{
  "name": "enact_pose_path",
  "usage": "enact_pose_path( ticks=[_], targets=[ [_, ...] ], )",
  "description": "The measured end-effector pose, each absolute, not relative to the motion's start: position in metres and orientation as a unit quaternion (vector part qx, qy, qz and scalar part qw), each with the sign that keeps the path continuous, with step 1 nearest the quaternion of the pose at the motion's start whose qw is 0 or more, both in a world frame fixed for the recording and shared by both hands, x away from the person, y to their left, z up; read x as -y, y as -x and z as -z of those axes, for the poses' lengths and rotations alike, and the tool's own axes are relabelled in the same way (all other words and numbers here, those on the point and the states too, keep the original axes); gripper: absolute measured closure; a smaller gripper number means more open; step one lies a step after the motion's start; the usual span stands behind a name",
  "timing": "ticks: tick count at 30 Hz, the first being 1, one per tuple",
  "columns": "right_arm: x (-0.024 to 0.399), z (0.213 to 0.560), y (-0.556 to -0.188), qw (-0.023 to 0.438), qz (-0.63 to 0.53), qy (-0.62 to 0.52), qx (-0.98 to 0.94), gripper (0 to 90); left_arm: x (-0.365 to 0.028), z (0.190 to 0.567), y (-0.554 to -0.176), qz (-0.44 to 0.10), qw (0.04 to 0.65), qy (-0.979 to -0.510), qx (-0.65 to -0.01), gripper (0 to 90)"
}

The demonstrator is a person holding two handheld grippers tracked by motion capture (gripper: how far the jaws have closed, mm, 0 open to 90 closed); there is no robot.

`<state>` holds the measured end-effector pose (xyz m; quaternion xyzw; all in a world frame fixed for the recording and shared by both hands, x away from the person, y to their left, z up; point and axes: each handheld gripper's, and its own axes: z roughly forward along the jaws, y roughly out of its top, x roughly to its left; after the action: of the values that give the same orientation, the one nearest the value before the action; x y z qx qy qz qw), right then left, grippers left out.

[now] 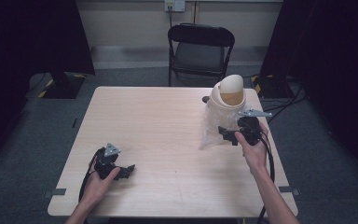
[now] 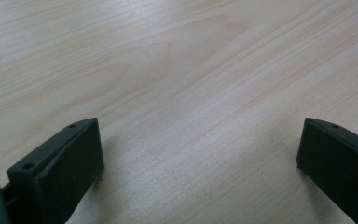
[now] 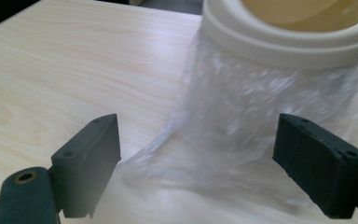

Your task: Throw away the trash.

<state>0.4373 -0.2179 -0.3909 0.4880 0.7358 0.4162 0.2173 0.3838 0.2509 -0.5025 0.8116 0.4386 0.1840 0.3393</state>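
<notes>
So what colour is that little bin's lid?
Cream lid, clearest in the high view.

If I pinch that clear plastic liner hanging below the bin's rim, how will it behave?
The plastic liner looks thin and crinkled, so it will probably crumple and stretch rather than hold shape. The small bin seems light and tall; tugging may tip or drag it. The right gripper is open around the liner.

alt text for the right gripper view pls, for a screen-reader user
The right hand-held gripper, jaws wide open, points at crinkled clear plastic bag hanging below the cream rim of a small bin on a light wooden table. The plastic spreads onto the tabletop between the jaws.
</notes>
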Motion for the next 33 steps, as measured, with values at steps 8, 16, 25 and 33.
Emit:
enact_pose_path(
  ticks=[8,16,25,33],
  targets=[
    [0.213,0.409,-0.422,0.21,-0.408,-0.484,-0.745,14.7,-0.251,0.502,-0.384,-0.186,0.338,-0.812,-0.437,0.0],
    [0.213,0.439,-0.405,0.192,-0.396,-0.491,-0.752,15.1,-0.251,0.502,-0.384,-0.185,0.339,-0.812,-0.438,0.0],
    [0.214,0.48,-0.39,0.165,-0.373,-0.508,-0.759,15.3,-0.251,0.502,-0.384,-0.185,0.338,-0.813,-0.437,0.0],
    [0.208,0.494,-0.386,0.177,-0.345,-0.514,-0.765,14.9,-0.251,0.502,-0.384,-0.185,0.338,-0.812,-0.438,0.0]
  ],
)
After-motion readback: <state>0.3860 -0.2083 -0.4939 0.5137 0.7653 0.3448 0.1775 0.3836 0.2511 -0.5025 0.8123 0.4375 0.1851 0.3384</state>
